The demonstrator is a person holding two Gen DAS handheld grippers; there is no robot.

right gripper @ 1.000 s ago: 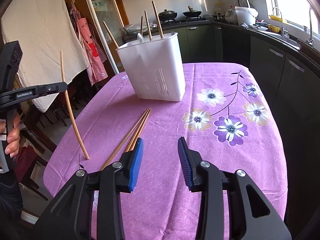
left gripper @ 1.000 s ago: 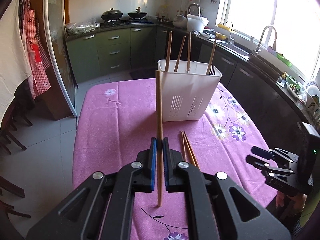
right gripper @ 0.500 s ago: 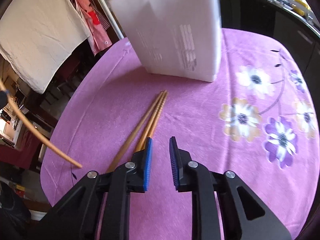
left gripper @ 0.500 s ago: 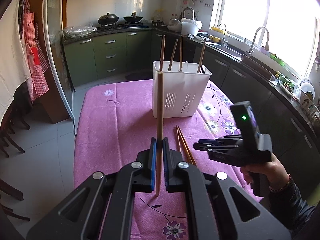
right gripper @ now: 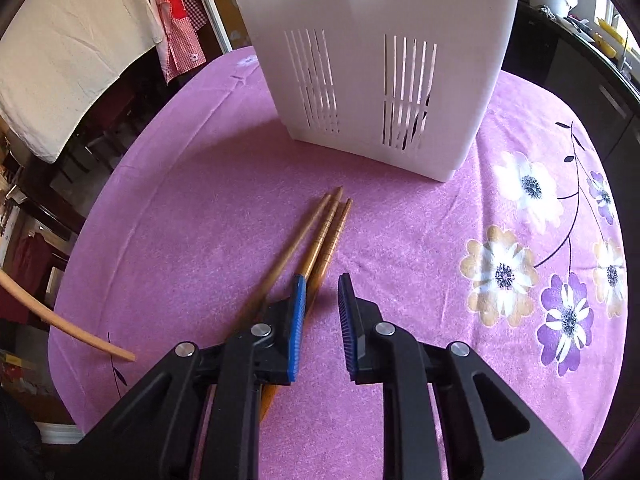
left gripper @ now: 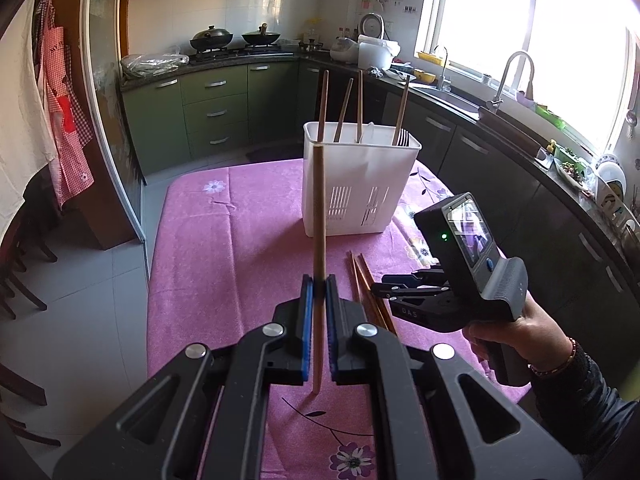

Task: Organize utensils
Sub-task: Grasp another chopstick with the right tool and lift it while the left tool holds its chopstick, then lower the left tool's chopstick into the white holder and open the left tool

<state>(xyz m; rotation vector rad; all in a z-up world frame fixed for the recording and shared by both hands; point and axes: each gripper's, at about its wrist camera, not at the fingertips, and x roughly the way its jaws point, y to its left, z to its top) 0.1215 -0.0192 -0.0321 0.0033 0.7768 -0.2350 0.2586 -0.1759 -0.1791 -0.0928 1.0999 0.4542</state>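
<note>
Three chopsticks (right gripper: pixel 320 236) flat, four in caddy (left gripper: pixel 360 184).

Black grippers' blue-padded fingers (right gripper: pixel 295 330), silver screws; bare hand (left gripper: pixel 516 330), beaded bracelet, dark sleeve.

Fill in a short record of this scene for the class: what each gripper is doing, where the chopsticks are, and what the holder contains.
left gripper: shut on one upright chopstick
right gripper: open, low over the loose chopsticks, not gripping them
loose chopsticks: three, lying side by side on the tablecloth, tips toward the holder
holder: white, slotted, standing on the table, four chopsticks upright inside
table cover: purple cloth with flower print
</note>
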